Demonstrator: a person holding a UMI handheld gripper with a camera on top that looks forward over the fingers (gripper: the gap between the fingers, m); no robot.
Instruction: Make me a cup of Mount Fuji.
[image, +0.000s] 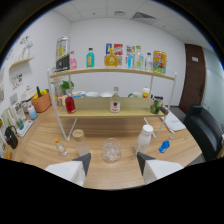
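While our hand-held gripper (113, 161) hangs open and empty over the counter (45, 142), we see the glass cup (111, 148) just ahead between its fingers, set for filling, with a capped bottle (144, 138) and jar (80, 142) flanking it within reach.

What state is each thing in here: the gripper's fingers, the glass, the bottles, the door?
gripper: open, fingers empty.
clear glass: upright, just ahead of the fingers, looks empty.
white bottle: upright, its blue cap off beside it.
cork-lidded jar: upright, closed.
red bottle: upright on the shelf.
door: closed.
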